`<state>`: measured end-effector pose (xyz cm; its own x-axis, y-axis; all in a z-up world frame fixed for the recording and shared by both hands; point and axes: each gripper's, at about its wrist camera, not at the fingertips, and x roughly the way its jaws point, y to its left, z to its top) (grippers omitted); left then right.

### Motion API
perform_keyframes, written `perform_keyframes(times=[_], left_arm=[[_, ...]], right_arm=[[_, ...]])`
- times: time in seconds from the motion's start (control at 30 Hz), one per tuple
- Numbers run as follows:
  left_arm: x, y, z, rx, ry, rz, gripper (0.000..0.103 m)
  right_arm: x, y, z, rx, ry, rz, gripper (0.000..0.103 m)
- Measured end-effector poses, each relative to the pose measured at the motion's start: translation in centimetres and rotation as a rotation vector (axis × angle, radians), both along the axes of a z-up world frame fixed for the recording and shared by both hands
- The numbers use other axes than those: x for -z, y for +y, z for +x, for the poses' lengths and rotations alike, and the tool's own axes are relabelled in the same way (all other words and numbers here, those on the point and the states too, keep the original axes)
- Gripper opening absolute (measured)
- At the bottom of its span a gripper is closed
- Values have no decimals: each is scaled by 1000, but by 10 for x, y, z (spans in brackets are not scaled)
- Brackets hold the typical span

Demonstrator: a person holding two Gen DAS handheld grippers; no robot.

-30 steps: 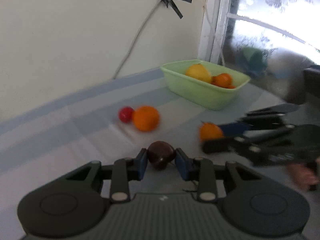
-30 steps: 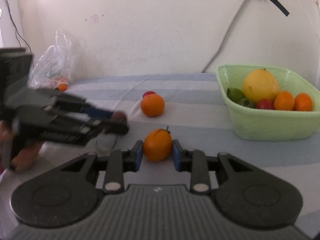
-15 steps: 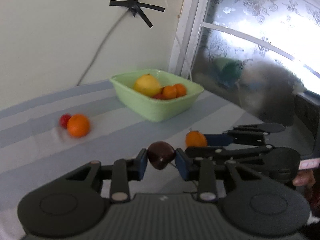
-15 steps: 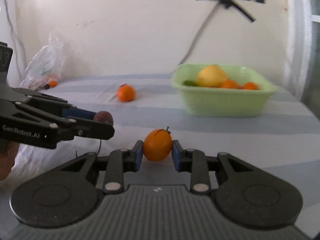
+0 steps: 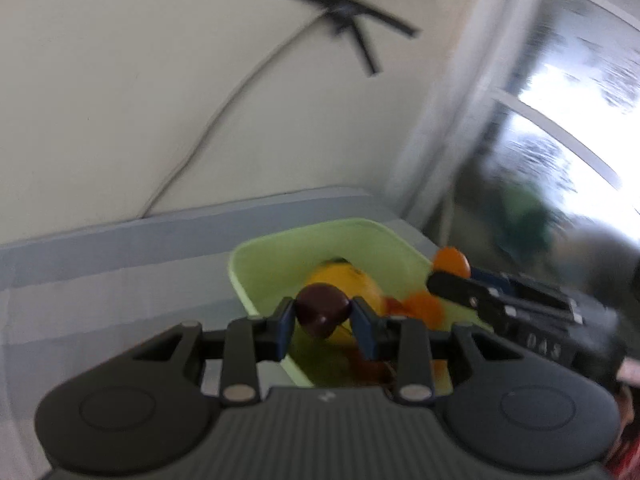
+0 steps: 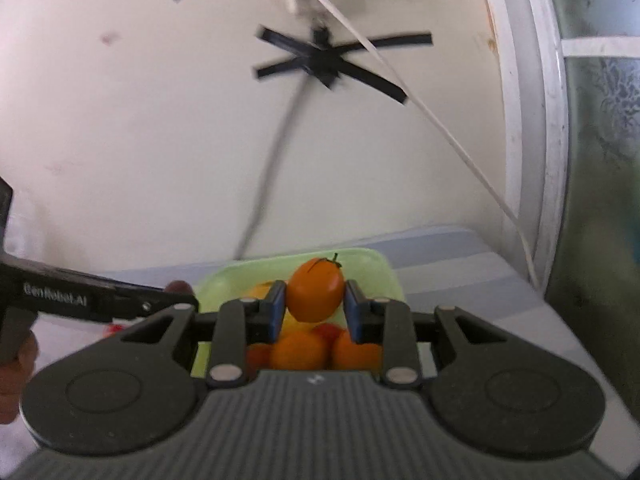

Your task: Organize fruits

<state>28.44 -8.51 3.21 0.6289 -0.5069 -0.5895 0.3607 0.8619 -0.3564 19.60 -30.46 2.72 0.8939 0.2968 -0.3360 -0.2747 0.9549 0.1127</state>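
My left gripper (image 5: 322, 317) is shut on a dark purple plum (image 5: 322, 309) and holds it above the near left part of the light green basin (image 5: 280, 252). My right gripper (image 6: 315, 307) is shut on an orange fruit with a small stem (image 6: 315, 294) and holds it over the same basin (image 6: 376, 268). The basin holds a large yellow fruit (image 5: 356, 280) and several small oranges (image 6: 298, 350). The right gripper with its orange (image 5: 451, 261) shows in the left wrist view over the basin's right rim. The left gripper (image 6: 176, 300) shows at the left of the right wrist view.
The basin stands on a blue-and-white striped cloth (image 5: 120, 264) in the corner by a cream wall and a window frame (image 6: 532, 120). A cable taped with black strips (image 6: 320, 56) hangs down the wall behind the basin. A small red fruit (image 6: 114, 327) lies left of the basin.
Both grippers have moved from over the cloth to above the basin, still holding the plum and the orange. The basin is now close under both.
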Motion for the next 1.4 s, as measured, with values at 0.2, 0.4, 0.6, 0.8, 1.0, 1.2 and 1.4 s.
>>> perform_keyframes(times=[0.2, 0.4, 0.6, 0.8, 1.0, 1.2, 1.4], left_arm=[[12, -1, 39, -28, 60, -30, 32], [11, 3, 37, -31, 42, -47, 39], [-26, 40, -1, -52, -62, -162, 40], [-34, 124, -89, -214, -175, -207, 45], [22, 173, -144, -435, -93, -130, 45], [54, 172, -159, -482, -61, -49, 45], [58, 155, -161, -481, -89, 26, 45]], right_arm=[[19, 3, 40, 19, 30, -68, 34], [26, 5, 37, 26, -45, -94, 50], [12, -4, 16, 52, -116, -22, 49], [-8, 2, -30, -54, -166, 77, 50], [6, 53, -69, -263, -92, 59, 49], [35, 106, -89, -371, 39, -10, 49], [48, 114, -97, -302, 118, -1, 49]])
